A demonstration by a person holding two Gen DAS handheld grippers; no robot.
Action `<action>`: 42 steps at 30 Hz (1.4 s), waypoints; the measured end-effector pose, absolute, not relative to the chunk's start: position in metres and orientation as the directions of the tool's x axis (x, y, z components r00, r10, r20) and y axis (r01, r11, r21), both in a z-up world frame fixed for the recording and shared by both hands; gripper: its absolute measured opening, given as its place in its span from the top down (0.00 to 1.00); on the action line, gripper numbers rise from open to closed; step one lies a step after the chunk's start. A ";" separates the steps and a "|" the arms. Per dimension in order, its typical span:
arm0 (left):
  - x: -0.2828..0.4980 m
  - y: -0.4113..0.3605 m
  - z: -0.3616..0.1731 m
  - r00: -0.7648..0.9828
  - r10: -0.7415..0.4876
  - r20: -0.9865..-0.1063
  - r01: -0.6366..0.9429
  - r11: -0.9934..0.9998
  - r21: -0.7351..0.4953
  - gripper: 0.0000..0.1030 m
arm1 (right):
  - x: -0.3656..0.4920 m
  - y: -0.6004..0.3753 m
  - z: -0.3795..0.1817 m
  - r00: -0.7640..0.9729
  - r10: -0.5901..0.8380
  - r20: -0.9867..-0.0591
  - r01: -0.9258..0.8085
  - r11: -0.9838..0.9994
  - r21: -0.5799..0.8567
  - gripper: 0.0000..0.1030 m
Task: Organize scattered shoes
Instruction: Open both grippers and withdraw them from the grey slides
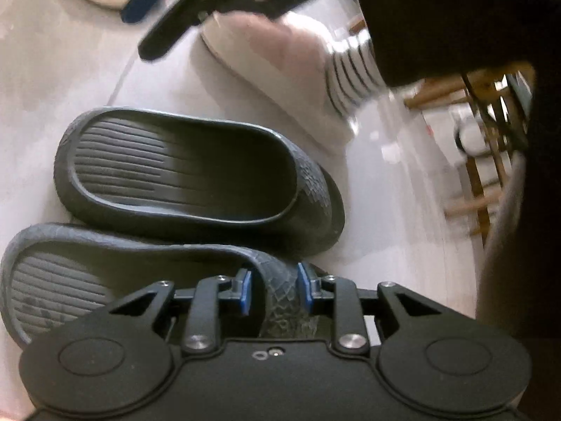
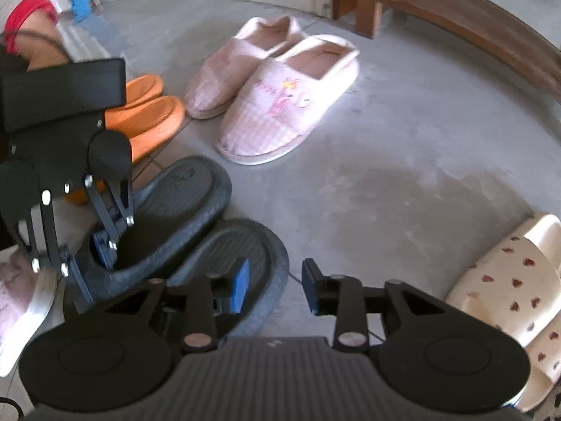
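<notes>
1. Floor [image 2: 403, 175]: grey, bare in the middle, shoes spread round its edges
2. Wooden bench [image 2: 455, 14]: stood along the far side, clear of the work
3. Pink plush slippers [image 2: 280, 98]: a pair, already touching side by side, toes one way; judged sorted
4. Dark slippers: the task's items in hand. First dark slipper [image 1: 70, 263] lay on the floor against the second dark slipper [image 1: 182, 172], heels level, apparently being matched as a pair
5. Cream slipper with heart print [image 2: 519, 280]: single, well apart on the right, its mate unseen; probably next
6. Orange slippers [image 2: 147, 115]: a pair, partly hidden behind the left tongs
7. Foot in a pink slipper and striped sock [image 1: 280, 70]: the person's, just beyond the dark pair, crowding that side
8. Left tongs [image 1: 274, 287]: parted, straddling the first slipper's strap, pads not visibly pressing it
9. Right tongs [image 2: 275, 282]: parted, holding nothing, hanging over the second slipper's heel rim
</notes>
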State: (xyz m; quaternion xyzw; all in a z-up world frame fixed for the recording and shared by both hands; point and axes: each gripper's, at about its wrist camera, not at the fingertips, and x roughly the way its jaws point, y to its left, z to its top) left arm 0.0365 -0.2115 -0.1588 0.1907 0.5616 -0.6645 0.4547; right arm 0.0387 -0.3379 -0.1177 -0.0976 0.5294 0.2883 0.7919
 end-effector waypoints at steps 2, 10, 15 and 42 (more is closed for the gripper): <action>0.044 -0.223 -0.158 -0.499 -0.392 -0.773 0.829 0.045 -0.558 0.73 | 0.039 -0.345 -0.120 0.272 0.354 -0.895 -0.540 0.826 0.163 0.64; 0.050 -0.220 -0.151 -0.580 -0.284 -0.764 0.803 -0.037 -0.595 0.58 | 0.037 -0.360 -0.122 0.262 0.319 -0.911 -0.491 0.857 0.158 0.61; 0.078 -0.196 -0.106 -0.513 -0.435 -0.740 0.832 -0.042 -0.553 0.57 | 0.040 -0.369 -0.109 0.325 0.273 -0.905 -0.418 0.900 0.121 0.60; 0.152 -0.193 -0.053 0.346 -0.389 -0.854 0.504 0.845 -0.180 0.44 | 0.062 -0.405 0.004 0.446 -0.024 -0.895 0.036 0.999 -0.009 0.37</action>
